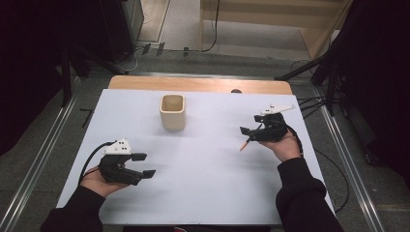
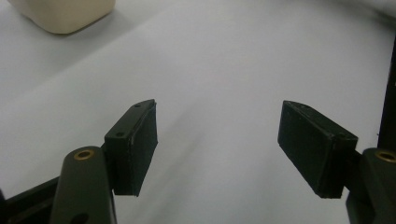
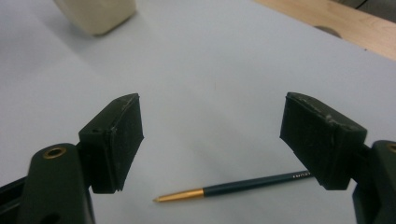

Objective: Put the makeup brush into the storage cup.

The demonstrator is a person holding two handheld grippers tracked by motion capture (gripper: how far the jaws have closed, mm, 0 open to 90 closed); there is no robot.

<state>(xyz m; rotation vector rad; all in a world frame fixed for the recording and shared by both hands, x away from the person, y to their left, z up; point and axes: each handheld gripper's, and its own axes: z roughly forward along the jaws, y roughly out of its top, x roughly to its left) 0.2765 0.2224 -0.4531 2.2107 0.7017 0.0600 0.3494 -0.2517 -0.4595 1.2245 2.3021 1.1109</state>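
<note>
the right gripper (image 3: 212, 140) hovers with jaws wide; the pen (image 3: 233, 188) lies flat on the table (image 3: 224, 70) just below and between them. it appears light, stiff, thin and prone to roll: grip the dark barrel mid-length. the cup (image 1: 172, 111) stands well ahead, unobstructed. the left gripper (image 2: 217, 149) is wide, empty.

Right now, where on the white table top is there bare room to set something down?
The widest bare patch lies in the middle, between the left tongs and the right tongs, in front of the cup. The far left corner beside the cup is bare too. It is tighter at the right, where the pen lies under the right tongs.
</note>
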